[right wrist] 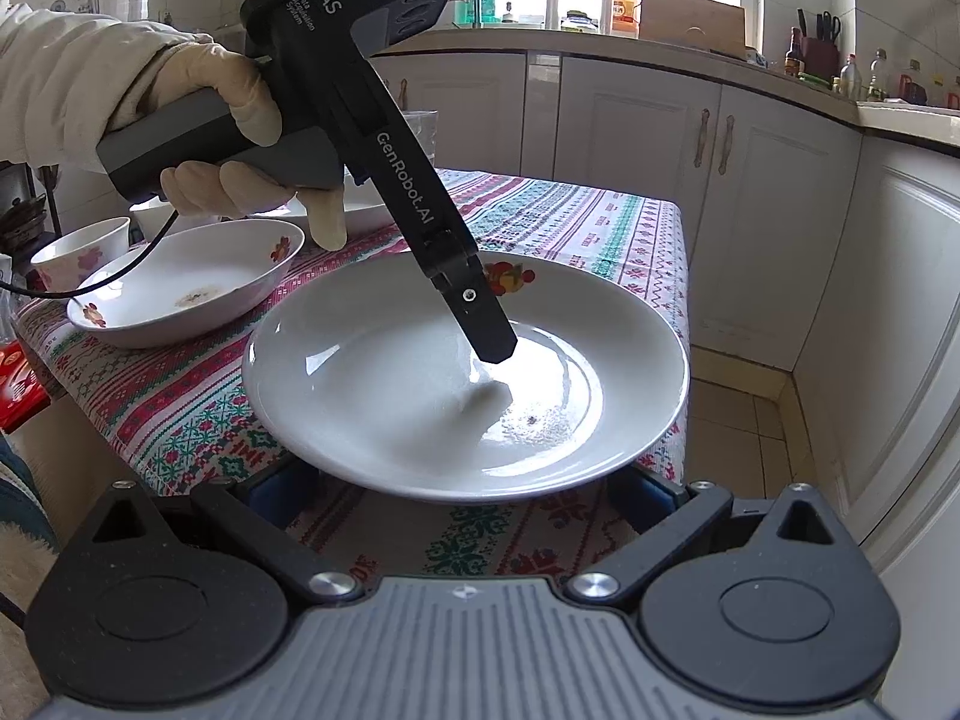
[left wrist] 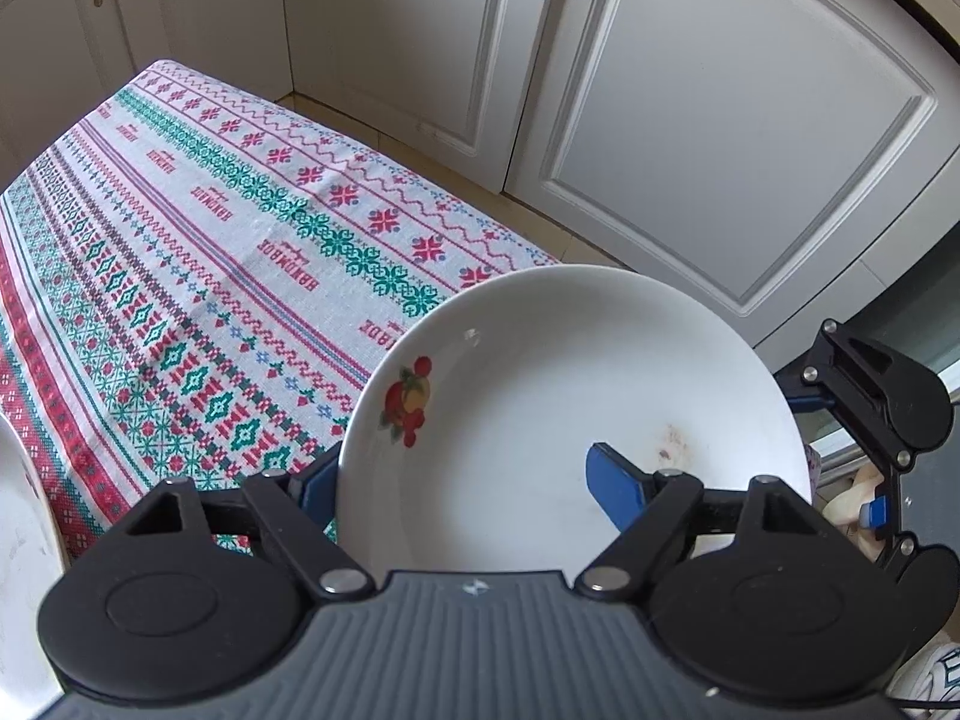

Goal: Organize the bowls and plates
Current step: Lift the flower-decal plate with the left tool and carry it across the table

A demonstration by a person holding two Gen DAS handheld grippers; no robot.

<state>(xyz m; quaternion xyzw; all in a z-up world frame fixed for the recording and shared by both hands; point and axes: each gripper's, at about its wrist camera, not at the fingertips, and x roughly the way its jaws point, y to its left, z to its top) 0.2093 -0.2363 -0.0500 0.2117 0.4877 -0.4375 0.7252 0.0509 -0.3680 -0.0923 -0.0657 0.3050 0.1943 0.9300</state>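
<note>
The counter (right wrist: 630, 222) carries most dishes unsorted. The plate (right wrist: 420, 384) sits at its near edge, its rim between the left tool's (left wrist: 474, 480) open fingers. The bowl (right wrist: 186, 288) and cup (right wrist: 81, 252) wait apart. Right tool: cannot tell.

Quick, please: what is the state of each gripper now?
Left gripper: jaws open, astride the plate rim, not pressing it.
Right gripper: cannot tell; tips hidden under the plate.

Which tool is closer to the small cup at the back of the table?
Left. The left tool reaches into the plate, nearer the cup. The right tool sits under the plate's near rim.
</note>
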